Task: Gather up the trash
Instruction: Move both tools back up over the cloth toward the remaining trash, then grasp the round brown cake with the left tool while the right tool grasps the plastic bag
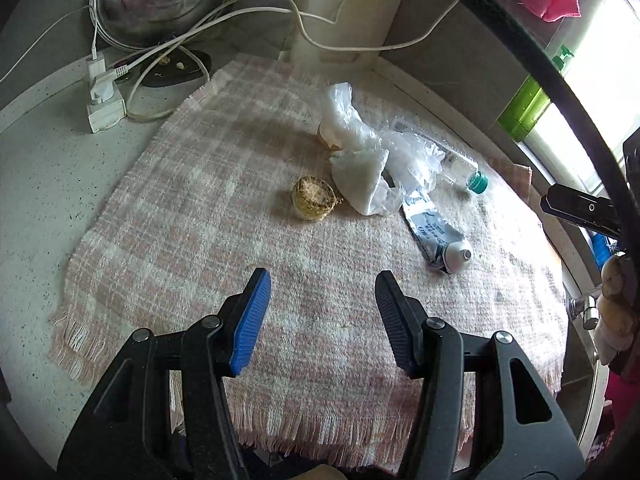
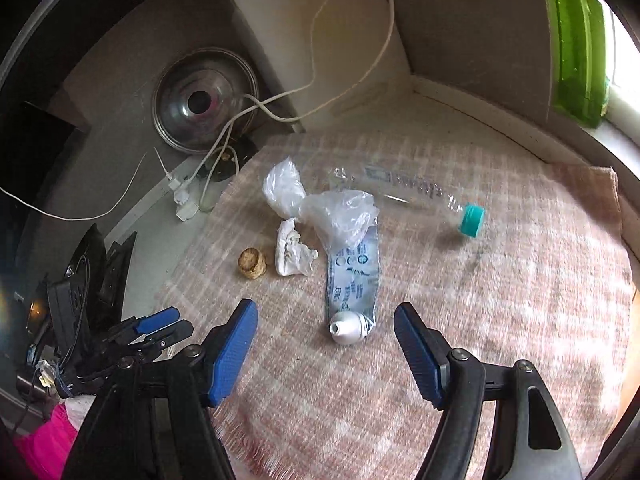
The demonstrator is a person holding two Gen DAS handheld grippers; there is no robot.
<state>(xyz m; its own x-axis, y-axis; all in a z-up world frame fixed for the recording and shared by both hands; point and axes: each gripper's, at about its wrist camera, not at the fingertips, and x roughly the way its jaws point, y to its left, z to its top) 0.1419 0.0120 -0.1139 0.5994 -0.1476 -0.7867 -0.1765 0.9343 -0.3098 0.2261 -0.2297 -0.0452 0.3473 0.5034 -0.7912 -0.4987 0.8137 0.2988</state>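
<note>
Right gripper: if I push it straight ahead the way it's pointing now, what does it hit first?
Most likely the squeezed toothpaste tube, whose white nozzle end sits between the open fingers of the right gripper, just ahead of them. Nothing lies nearer in that line, though depth is uncertain, so it could meet the checked cloth first.

Squeezed tube (image 2: pixel 352 280), bag (image 2: pixel 340 216), bottle (image 2: pixel 420 196) on cloth (image 2: pixel 500 320)

Daylight from right window (image 1: pixel 600 80), glare, fisheye-warped edges.
</note>
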